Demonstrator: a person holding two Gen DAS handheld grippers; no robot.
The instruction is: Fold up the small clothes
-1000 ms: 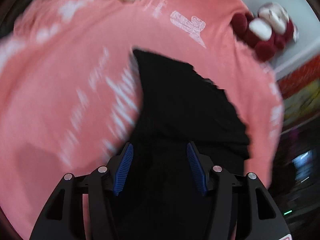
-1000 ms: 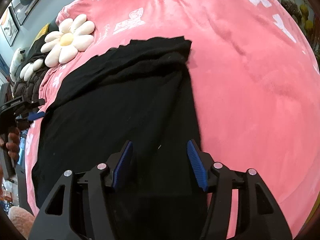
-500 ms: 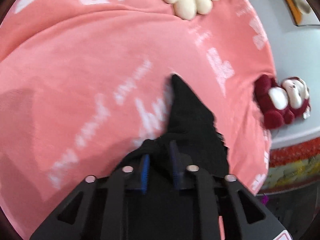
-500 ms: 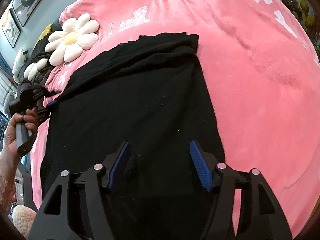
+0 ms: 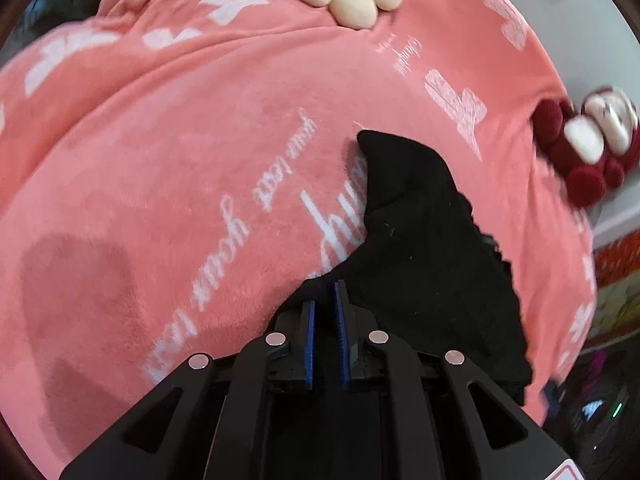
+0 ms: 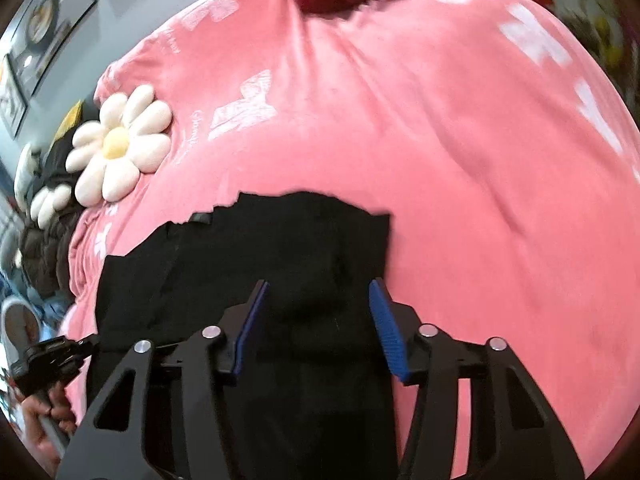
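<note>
1. Left claw [image 5: 325,300] is clamped on a bunched edge of the black garment [image 5: 432,248], which trails off toward 1 o'clock.
2. Right claw [image 6: 318,300] is spread wide, hovering over the garment's near portion, gripping nothing.
3. Garment lies on the pink blanket [image 6: 460,160]; flower cushion [image 6: 120,144] at 10 o'clock.
4. Judgement: pinch the matching edge on the right, lift both evenly, keep fabric taut to avoid a skewed fold.

Garment [image 6: 280,264]: lies on blanket [image 6: 460,160], before right gripper [image 6: 318,320]. Flower cushion [image 6: 120,144]: on blanket, behind and left of garment. Plush toy [image 5: 584,148]: at blanket's edge, right in left wrist view. Left gripper [image 5: 325,312]: at garment's left edge.
</note>
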